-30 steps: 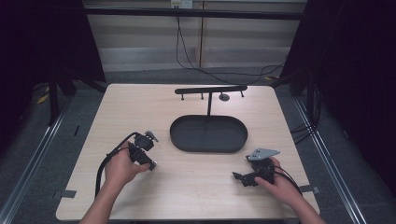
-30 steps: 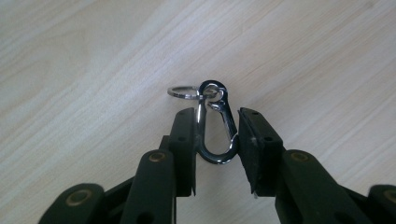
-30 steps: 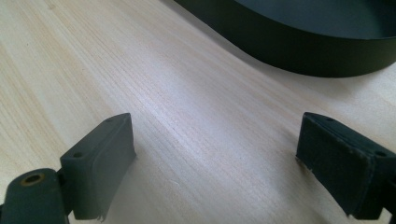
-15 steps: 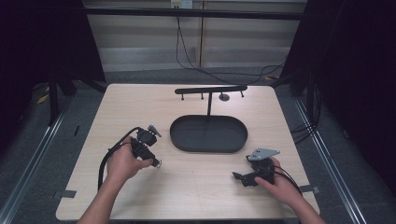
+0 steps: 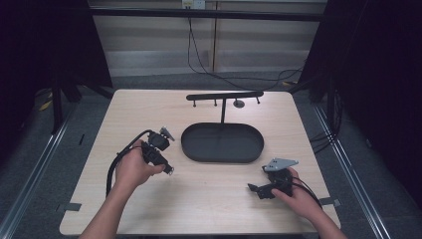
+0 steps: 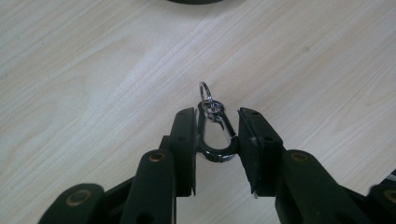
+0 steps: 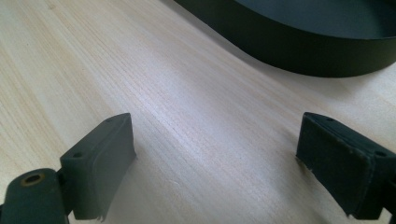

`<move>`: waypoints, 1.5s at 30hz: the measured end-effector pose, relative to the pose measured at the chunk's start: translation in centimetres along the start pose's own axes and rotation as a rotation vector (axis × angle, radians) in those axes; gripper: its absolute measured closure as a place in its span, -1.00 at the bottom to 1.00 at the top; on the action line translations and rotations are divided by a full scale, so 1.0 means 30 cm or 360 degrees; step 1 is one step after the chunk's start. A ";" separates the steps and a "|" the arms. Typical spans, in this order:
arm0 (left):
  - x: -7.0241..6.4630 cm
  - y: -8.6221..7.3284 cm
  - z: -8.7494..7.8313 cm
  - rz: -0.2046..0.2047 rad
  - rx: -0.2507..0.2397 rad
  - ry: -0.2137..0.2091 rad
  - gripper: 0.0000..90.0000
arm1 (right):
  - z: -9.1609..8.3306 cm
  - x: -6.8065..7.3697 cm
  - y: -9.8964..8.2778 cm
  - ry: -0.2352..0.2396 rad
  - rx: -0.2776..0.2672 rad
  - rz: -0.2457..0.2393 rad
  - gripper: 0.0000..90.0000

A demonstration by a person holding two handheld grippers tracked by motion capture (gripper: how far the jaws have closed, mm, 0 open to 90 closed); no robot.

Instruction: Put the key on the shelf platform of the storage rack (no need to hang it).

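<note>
A small silver carabiner clip [image 6: 215,134] with a key ring at its tip is pinched between the jaws of my left gripper [image 6: 215,133], held a little above the wooden table. From above, that left gripper [image 5: 168,168] sits left of the black oval tray [image 5: 222,156], with the clip [image 5: 170,171] glinting at its tip. My right gripper [image 5: 255,190] rests on the table near the front right, jaws wide apart and pointing left. In the right gripper view its pads [image 7: 100,161] have only bare wood between them, with the tray wall [image 7: 299,51] beyond.
A black T-shaped stand [image 5: 224,95] with several small pegs rises from the tray's far side. A cable loops from the left gripper [image 5: 117,164] over the table. The table's front edge lies close under both forearms.
The left hand has lifted and drifted slightly toward the tray with the clip in its jaws. The right hand has not moved.
</note>
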State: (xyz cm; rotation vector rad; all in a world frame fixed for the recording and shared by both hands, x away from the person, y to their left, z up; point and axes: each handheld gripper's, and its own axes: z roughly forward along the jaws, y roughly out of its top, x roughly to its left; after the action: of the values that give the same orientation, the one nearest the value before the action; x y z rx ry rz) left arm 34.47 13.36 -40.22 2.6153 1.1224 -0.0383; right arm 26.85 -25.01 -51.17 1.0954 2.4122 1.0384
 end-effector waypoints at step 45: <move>-0.045 0.151 -0.062 0.0011 -0.0038 -0.0086 0.51 | 0.000 0.000 0.000 0.0000 0.0000 0.0000 -0.76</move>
State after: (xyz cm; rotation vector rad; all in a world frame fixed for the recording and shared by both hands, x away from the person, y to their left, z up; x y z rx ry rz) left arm 36.61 9.97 -37.09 2.5808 1.0891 -0.0928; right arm 26.85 -25.01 -51.17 1.0952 2.4124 1.0383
